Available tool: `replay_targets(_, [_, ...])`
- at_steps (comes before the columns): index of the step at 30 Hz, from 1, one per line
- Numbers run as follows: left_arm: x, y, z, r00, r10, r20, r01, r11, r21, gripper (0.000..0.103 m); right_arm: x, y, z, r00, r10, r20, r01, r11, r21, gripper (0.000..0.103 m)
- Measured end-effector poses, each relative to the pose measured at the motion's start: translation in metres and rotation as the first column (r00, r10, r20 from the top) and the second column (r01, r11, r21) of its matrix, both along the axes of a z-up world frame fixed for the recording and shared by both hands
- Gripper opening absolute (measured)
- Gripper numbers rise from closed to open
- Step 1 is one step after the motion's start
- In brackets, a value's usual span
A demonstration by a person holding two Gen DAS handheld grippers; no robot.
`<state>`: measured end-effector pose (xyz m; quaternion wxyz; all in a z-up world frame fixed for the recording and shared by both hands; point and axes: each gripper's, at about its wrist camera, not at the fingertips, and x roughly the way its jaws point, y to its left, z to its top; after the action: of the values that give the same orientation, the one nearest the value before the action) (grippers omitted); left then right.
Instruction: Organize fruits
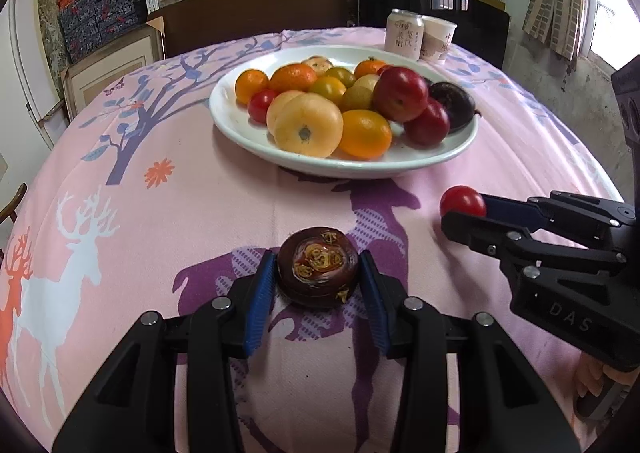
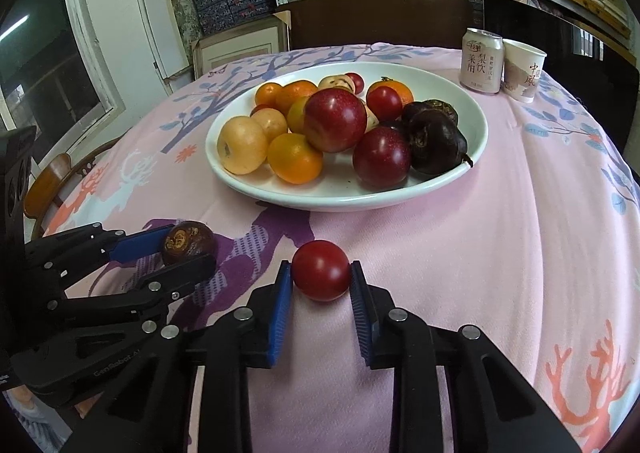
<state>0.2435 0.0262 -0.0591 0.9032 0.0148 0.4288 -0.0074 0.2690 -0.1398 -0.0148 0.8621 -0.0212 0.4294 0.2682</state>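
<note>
A dark brown mangosteen (image 1: 318, 267) rests on the pink tablecloth, and my left gripper (image 1: 319, 273) is shut on it, a blue pad pressed to each side. The same mangosteen (image 2: 188, 243) and left gripper (image 2: 188, 249) show at the left of the right wrist view. My right gripper (image 2: 321, 273) is shut on a small red tomato (image 2: 321, 270) lying on the cloth. In the left wrist view the right gripper (image 1: 464, 211) holds that tomato (image 1: 462, 202) at the right. Beyond both stands a white plate (image 1: 240, 125) (image 2: 472, 109) piled with several fruits.
A drink can (image 1: 404, 34) (image 2: 481, 60) and a paper cup (image 1: 437, 38) (image 2: 523, 70) stand behind the plate. A dark chair back (image 2: 380, 19) and shelves of boxes lie past the table's far edge. A wooden chair (image 2: 48, 183) sits at the left.
</note>
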Motion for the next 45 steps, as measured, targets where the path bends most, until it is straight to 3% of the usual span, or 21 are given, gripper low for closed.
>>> replay_targets(5, [0.003, 0.004, 0.034, 0.996, -0.006, 0.087, 0.009, 0.999, -0.035, 0.041, 0.002, -0.025, 0.037, 0.995, -0.070, 0.073, 0.061, 0.992, 0.110, 0.029])
replay_targets(11, [0.070, 0.014, 0.065, 0.994, 0.017, 0.109, -0.012, 0.999, -0.051, 0.041, 0.060, -0.027, 0.071, 0.982, -0.140, 0.125, 0.127, 0.987, 0.102, 0.029])
replay_targets(16, [0.130, 0.021, 0.059, 0.995, 0.055, 0.085, -0.051, 0.998, -0.047, 0.041, 0.112, -0.014, 0.059, 0.984, -0.157, 0.086, 0.149, 0.985, 0.092, 0.029])
replay_targets(18, [0.149, 0.025, 0.050, 0.996, 0.062, 0.066, -0.058, 0.996, -0.062, 0.046, 0.126, -0.011, 0.047, 0.985, -0.164, 0.057, 0.158, 0.982, 0.100, 0.030])
replay_targets(19, [0.156, 0.025, 0.046, 0.996, 0.061, 0.062, -0.057, 0.996, -0.064, 0.053, 0.131, -0.011, 0.042, 0.986, -0.164, 0.041, 0.159, 0.981, 0.107, 0.031])
replay_targets(21, [0.158, 0.025, 0.044, 0.994, 0.071, 0.082, -0.068, 0.997, -0.045, 0.072, 0.134, -0.013, 0.036, 0.984, -0.175, 0.031, 0.170, 0.978, 0.123, 0.062])
replay_targets(22, [0.156, 0.024, 0.044, 0.992, 0.073, 0.100, -0.069, 0.997, -0.037, 0.084, 0.131, -0.016, 0.036, 0.981, -0.191, 0.047, 0.183, 0.974, 0.135, 0.063])
replay_targets(23, [0.153, 0.024, 0.045, 0.991, 0.071, 0.113, -0.067, 0.997, -0.035, 0.089, 0.128, -0.017, 0.037, 0.978, -0.198, 0.061, 0.189, 0.974, 0.128, 0.063])
replay_targets(27, [0.138, 0.020, 0.049, 0.991, 0.062, 0.119, -0.059, 0.998, -0.027, 0.089, 0.113, -0.018, 0.043, 0.975, -0.206, 0.084, 0.197, 0.974, 0.113, 0.064])
replay_targets(29, [0.123, 0.018, 0.051, 0.990, 0.068, 0.122, -0.066, 0.998, -0.021, 0.096, 0.099, -0.024, 0.046, 0.972, -0.214, 0.098, 0.203, 0.972, 0.116, 0.069])
replay_targets(36, [0.061, 0.009, 0.048, 0.987, 0.110, 0.114, -0.117, 0.992, 0.054, 0.099, 0.020, -0.053, 0.055, 0.930, -0.302, 0.210, 0.285, 0.953, 0.107, 0.098])
replay_targets(42, [0.015, 0.012, 0.055, 0.981, 0.132, 0.144, -0.136, 0.991, 0.020, 0.099, -0.023, -0.075, 0.056, 0.879, -0.383, 0.283, 0.370, 0.924, 0.099, 0.100])
replay_targets(45, [-0.002, 0.013, 0.061, 0.972, 0.159, 0.174, -0.164, 0.986, 0.020, 0.099, -0.024, -0.077, 0.052, 0.877, -0.390, 0.279, 0.378, 0.920, 0.099, 0.100])
